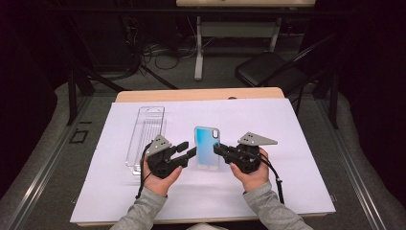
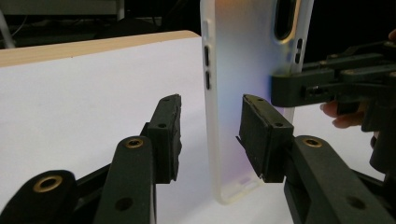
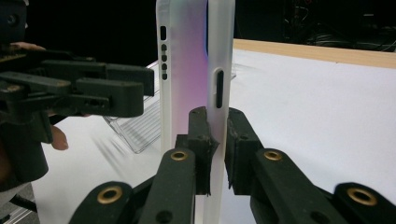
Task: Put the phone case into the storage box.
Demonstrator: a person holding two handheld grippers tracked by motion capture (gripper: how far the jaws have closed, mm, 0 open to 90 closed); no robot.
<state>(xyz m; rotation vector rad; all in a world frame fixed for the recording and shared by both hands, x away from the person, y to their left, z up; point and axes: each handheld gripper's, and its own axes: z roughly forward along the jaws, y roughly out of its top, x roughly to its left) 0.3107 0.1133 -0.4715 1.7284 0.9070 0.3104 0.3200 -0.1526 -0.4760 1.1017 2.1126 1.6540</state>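
Both hands level: right gripper (image 3: 215, 140) clenches one phone case (image 2: 247, 70); left gripper (image 2: 210, 135) released, straddling its left edge.

From my remote station: left gripper (image 1: 186, 152) and right gripper (image 1: 218, 149) both matte black, two jaws each w/ ribbed rectangular pads (image 2: 264, 137). Brass-coloured rivets (image 3: 110, 194) at linkage pivots, small screw holes alongside. Grey three-cornered plate (image 1: 255, 139) atop each unit. Black cable (image 1: 275, 177) trails from each body. Operator wears grey long sleeves (image 1: 275, 208), cuffs at wrists.
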